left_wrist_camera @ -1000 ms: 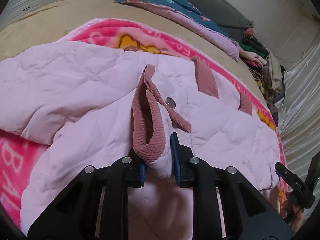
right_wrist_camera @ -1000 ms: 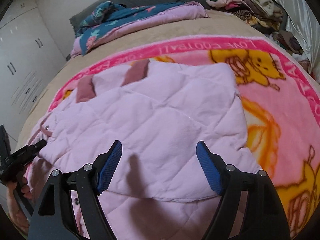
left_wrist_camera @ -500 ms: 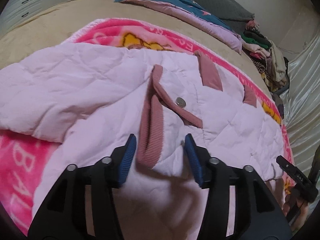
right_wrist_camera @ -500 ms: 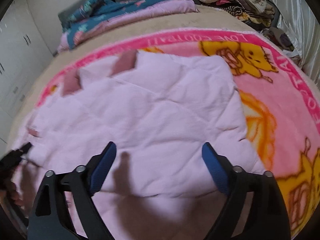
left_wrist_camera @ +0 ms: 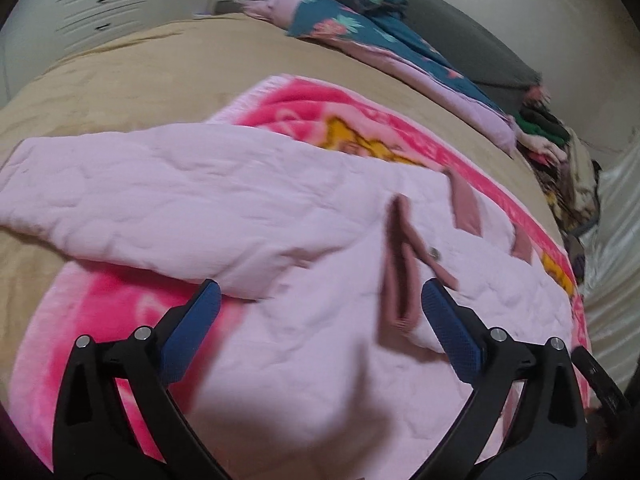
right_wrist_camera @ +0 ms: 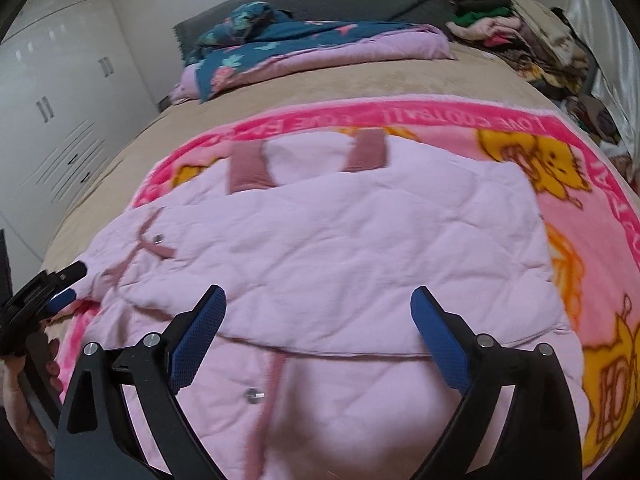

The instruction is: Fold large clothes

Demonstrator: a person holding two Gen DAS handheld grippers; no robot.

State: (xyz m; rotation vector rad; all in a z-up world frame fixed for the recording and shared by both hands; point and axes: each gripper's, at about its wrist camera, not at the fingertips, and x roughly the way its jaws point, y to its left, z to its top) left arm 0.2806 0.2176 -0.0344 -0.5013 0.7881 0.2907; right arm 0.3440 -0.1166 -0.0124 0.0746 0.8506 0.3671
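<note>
Pink quilted jacket (right_wrist_camera: 340, 248) lies partly folded on the blanket (right_wrist_camera: 592, 216); one sleeve (left_wrist_camera: 152, 192) left; left gripper (left_wrist_camera: 320, 320) and right gripper (right_wrist_camera: 316, 320) gape empty.

Motion blur smears the pink jacket (left_wrist_camera: 304, 240) in the left wrist view, and the frame's bottom edge crops it.

Dim, soft indoor light; strong fisheye bending at edges, motion blur smearing the left wrist view.

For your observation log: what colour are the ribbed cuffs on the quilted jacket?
Dusty rose, darker than the pale pink jacket; the cuffs show best in the right wrist view.
</note>
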